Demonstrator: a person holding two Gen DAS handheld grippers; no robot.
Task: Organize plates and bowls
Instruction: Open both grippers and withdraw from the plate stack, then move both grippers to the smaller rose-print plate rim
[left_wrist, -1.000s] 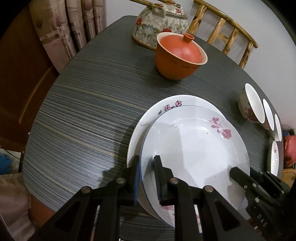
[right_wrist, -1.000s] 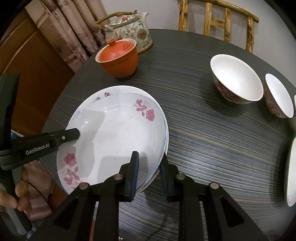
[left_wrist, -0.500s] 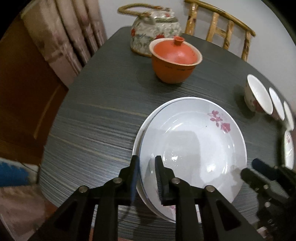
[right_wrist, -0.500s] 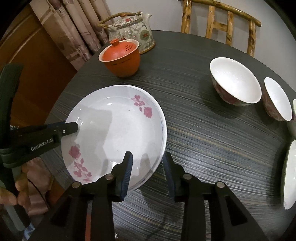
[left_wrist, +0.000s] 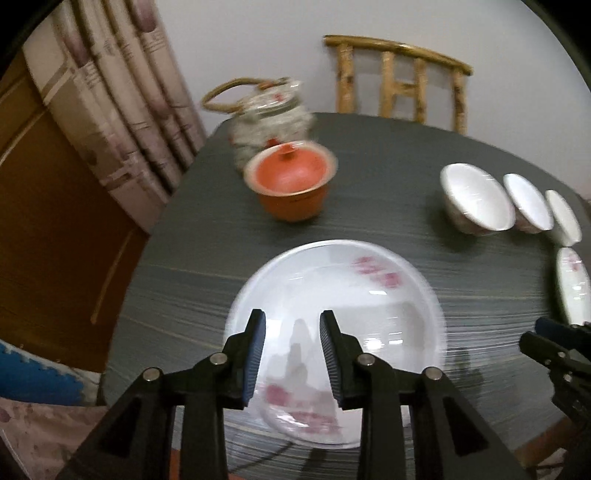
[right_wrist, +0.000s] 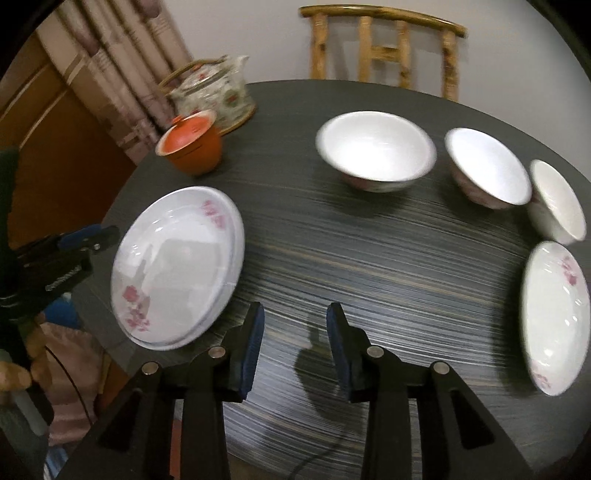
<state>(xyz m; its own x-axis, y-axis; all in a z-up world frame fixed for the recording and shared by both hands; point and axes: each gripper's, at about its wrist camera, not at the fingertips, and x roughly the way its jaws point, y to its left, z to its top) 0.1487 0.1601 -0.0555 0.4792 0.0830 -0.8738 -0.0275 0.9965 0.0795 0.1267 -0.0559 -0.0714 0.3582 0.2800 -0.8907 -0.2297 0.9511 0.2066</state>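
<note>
White glazed stacked plates (right_wrist: 177, 266), pink blossom sprigs on near and far rim, thin blue line round the edge; lying flat, face up, at the left edge of the dark striped table (right_wrist: 369, 258); round, so no long axis, sprigs lined up from near-left to far-right. Upper plate shifted slightly off the lower, a sliver of the lower rim showing on the right side. Left gripper (left_wrist: 291, 354) above the stack's near edge, jaws opening, nothing pinched, blurred plate visible through the gap. Right gripper (right_wrist: 295, 347) just right of the stack over bare table, jaws parted, holding nothing. Farther right, three white bowls (right_wrist: 375, 151) upright in a row, mouths up. At far right, single plate (right_wrist: 554, 317), same pink sprigs, flat near the table edge.
</note>
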